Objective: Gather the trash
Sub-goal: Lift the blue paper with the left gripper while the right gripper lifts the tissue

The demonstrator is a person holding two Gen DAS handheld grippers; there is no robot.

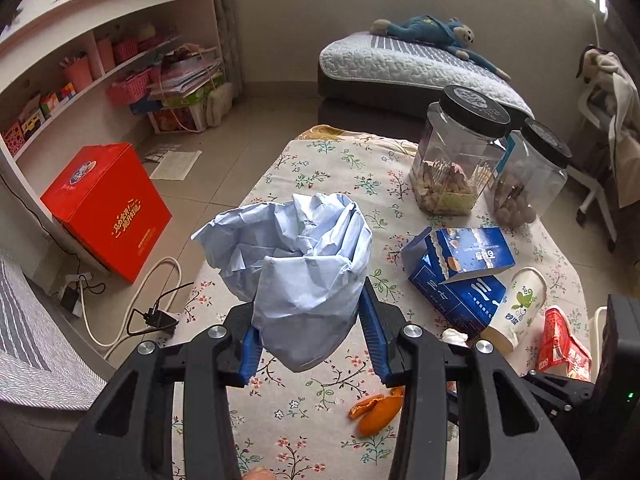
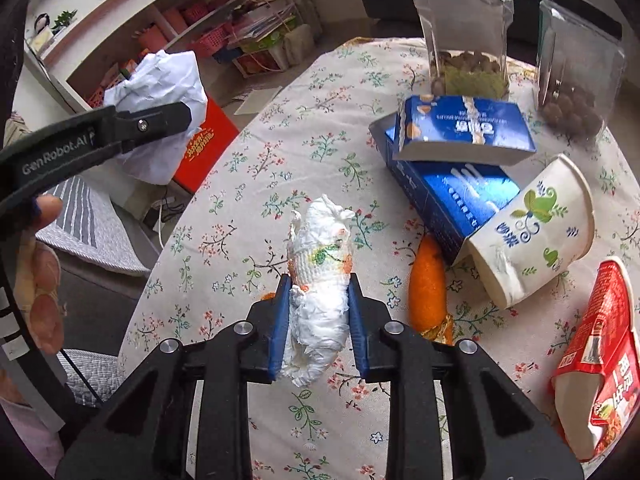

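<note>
While both grippers are already loaded, most of the rubbish is not yet gathered. The left gripper (image 1: 308,320) is clamped on a crumpled pale-blue paper bag (image 1: 296,256), its mouth gaping upward, lifted clear above the left edge of the table (image 1: 340,160). The right gripper (image 2: 318,320) has its blue pads pressed on a wadded white tissue (image 2: 320,280), soft and fibrous with faint green and orange marks, just over the cloth near the middle of the table; whether it is already lifted off cannot be told. No bin shows in either view, so the bag appears to be the likely collector, and nothing can be seen inside it yet. Left to collect, by this judgement: a stack of glossy blue cartons (image 2: 452,168) toward the right side, stiff and boxy with open flaps; a paper cup (image 2: 536,232) on its side leaning against them, a smooth cone printed with green leaves; a torn red noodle cup (image 2: 596,356) at the right edge, crushed and crinkly; and curled orange peel (image 2: 428,284) just beside the cartons. Two clear plastic jars (image 1: 460,156) with black lids stand upright at the far right corner, still partly full of snacks, probably not trash. A floral cloth covers the table.
</note>
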